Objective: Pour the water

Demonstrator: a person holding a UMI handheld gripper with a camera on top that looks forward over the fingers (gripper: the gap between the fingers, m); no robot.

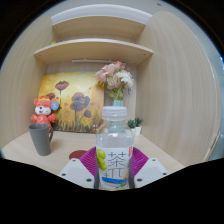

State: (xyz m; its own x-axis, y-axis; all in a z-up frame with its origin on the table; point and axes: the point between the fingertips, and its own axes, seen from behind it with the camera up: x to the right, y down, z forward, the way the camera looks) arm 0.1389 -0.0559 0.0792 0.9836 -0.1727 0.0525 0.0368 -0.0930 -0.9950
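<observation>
A clear plastic bottle [113, 148] with a white and green label and a white cap stands upright between my fingers. The purple pads [91, 160] press against it on both sides, so my gripper [113, 168] is shut on it. A grey cup [40, 139] stands on the wooden table [20, 150], beyond the fingers to the left.
A small plush fox [44, 110] sits behind the grey cup. A flower painting [72, 103] leans against the back wall. A vase of pink flowers [116, 82] and a small potted plant [135, 126] stand behind the bottle. A wooden shelf [95, 48] hangs above.
</observation>
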